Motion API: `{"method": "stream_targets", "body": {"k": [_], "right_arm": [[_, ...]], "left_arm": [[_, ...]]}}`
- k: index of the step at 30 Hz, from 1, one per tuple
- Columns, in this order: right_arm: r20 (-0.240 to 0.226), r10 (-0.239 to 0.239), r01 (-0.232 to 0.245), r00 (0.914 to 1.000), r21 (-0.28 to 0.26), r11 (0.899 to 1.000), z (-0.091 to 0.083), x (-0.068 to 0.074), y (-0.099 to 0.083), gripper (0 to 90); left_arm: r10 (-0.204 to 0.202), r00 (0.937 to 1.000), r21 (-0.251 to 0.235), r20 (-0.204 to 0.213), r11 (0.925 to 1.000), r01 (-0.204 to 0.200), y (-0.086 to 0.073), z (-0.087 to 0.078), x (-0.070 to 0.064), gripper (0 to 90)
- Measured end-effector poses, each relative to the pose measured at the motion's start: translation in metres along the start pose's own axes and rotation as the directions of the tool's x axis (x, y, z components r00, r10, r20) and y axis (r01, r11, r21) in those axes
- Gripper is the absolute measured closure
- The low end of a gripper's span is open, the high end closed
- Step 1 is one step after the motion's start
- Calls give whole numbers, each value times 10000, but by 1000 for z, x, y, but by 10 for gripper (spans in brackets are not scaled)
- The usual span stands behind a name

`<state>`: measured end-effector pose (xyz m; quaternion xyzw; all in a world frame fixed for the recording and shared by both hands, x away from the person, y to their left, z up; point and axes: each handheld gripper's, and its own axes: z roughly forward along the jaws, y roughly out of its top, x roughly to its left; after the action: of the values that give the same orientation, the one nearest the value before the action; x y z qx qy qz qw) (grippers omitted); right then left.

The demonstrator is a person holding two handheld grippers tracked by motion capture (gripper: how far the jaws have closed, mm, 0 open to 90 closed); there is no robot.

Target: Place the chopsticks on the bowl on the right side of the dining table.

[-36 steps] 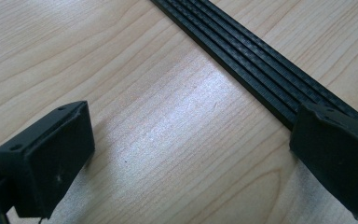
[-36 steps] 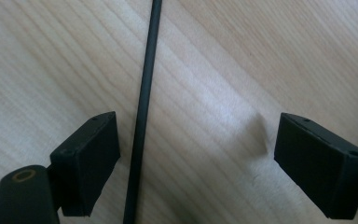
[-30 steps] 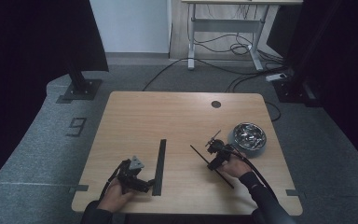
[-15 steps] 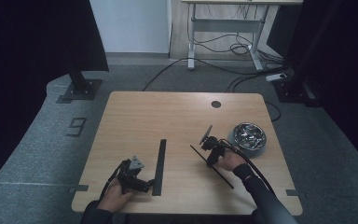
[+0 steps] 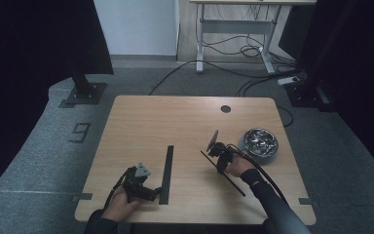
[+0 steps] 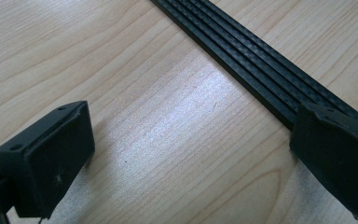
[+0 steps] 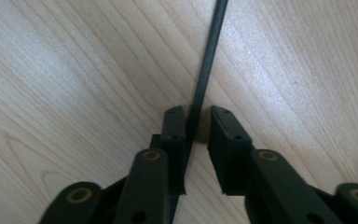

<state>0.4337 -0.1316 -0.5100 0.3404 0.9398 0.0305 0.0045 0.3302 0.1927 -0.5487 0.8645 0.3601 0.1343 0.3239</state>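
A thin black strip is seen lying slantwise on the right half of the worktop, running from near the middle toward the front right. In the right gripper view the strip is shown edge-on between the jaws of the right claw; the left jaw lies against it, while a narrow gap remains on the other side, so whether it is truly pinched cannot be told. The strip's near end is hidden beneath the claw's linkage. From above, the right claw and the hand behind it cover the middle of the strip.

A wider black ribbed bar lies near the front of the worktop, left of centre. The left claw is held just beside its near end, jaws spread wide. In the left gripper view the bar is cut off at the top edge and partly covered by one jaw, which rests over or against it; contact cannot be made out.

A metal bowl stands just beyond the right hand, its shiny contents too small to identify.
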Motion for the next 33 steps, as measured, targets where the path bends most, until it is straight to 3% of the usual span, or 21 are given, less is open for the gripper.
{"method": "stream_targets", "body": {"k": [5, 33], "right_arm": [[-72, -48, 48, 10000, 42, 10000, 0, 2, 0, 849], [-23, -526, 526, 9986, 170, 9985, 0, 4, 0, 858]], "left_arm": [[-2, 10000, 0, 0, 10000, 2, 0, 0, 0, 0], [-4, 10000, 2, -1, 10000, 4, 0, 0, 0, 0]]}}
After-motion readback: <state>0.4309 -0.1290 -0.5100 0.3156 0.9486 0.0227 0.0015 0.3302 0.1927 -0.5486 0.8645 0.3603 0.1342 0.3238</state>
